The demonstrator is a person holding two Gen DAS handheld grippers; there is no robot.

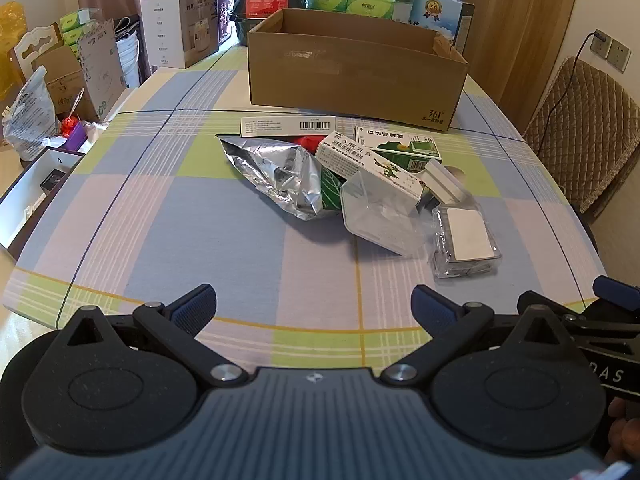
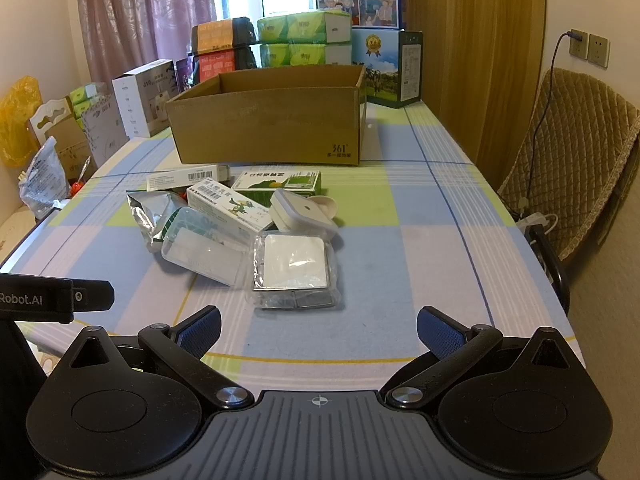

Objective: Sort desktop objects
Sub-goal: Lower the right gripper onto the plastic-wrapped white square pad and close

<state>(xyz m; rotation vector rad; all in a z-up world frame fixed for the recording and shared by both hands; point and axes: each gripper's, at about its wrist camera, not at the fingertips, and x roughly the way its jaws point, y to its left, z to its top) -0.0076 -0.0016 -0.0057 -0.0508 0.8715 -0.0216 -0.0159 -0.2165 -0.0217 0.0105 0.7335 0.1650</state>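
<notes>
both claws, left claw (image 1: 314,304) & right claw (image 2: 319,326), released, empty | I'd grab bagged switch (image 2: 295,270) first, nearest pile edge | then cardboard box (image 2: 272,120)

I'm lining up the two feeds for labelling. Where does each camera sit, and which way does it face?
Left wrist: on the left gripper, facing the pile and cardboard box; open fingers, a hand at right.
Right wrist: on the right gripper, same direction; open fingers, left gripper's body at left.
Shared: box, medicine box, bagged white square.
</notes>
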